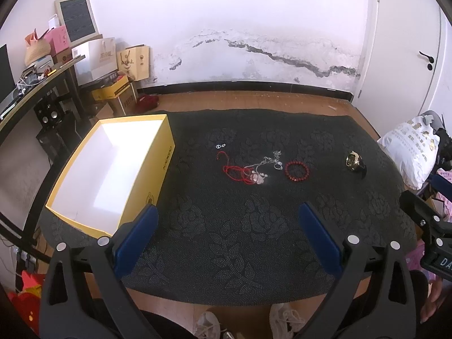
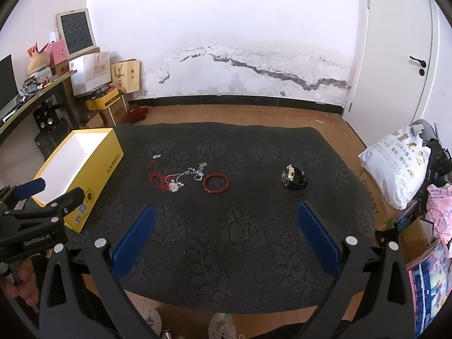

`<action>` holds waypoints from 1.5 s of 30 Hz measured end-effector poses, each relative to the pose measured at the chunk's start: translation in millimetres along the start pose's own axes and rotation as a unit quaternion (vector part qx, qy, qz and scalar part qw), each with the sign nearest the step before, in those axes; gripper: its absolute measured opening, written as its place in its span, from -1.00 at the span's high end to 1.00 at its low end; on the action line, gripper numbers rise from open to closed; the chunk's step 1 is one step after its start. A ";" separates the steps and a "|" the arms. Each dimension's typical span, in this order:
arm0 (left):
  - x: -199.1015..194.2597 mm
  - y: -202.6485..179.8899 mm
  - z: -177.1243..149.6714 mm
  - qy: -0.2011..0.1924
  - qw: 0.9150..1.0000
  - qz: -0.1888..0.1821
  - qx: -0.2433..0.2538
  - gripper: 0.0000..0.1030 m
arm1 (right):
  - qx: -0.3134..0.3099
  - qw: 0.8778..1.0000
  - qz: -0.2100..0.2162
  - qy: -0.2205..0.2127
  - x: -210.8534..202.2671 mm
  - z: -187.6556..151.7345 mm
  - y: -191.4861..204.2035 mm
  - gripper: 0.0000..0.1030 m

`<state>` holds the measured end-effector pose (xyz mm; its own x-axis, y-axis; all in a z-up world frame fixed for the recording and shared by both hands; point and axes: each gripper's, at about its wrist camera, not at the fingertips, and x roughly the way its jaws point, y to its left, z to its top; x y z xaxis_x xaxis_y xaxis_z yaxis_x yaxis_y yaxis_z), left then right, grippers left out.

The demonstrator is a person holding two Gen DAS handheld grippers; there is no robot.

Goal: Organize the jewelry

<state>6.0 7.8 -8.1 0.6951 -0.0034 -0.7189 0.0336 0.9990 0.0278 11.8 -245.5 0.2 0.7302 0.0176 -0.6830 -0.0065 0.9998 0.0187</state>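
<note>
My left gripper (image 1: 228, 212) hovers above the near half of the dark embossed cloth (image 1: 226, 254), jaws spread wide, nothing between its blue pads (image 1: 135, 243). My right gripper (image 2: 226, 212) is in the same condition — fully spread, empty, clear of the surface. The jewelry lies in a loose row across the middle of the cloth. From left to right: a small pair of silver rings (image 1: 221, 146), set apart toward the far side; a red cord (image 1: 234, 169); a silver chain (image 1: 265, 163) tangled against the cord, with a pale pendant at its near end; a red bead bracelet (image 1: 297, 170) just beside the chain; and, well apart to the right, a black-and-gold piece (image 1: 356, 162) whose type I cannot tell. The yellow box (image 1: 158, 175) stands open at the left edge of the cloth, its white interior (image 1: 113, 169) showing no contents. Both grippers sit nearer to me than every item.
</note>
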 end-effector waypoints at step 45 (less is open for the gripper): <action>-2.9 5.5 -4.6 -0.003 1.000 0.001 0.001 -0.88 | -0.009 1.000 0.005 -0.002 -0.1 1.7 -0.7 -0.88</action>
<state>0.9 13.5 -9.1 0.6989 -0.0016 -0.7152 0.0342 0.9989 0.0312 12.8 -246.2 1.5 0.7327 0.0281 -0.6800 -0.0260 0.9996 0.0134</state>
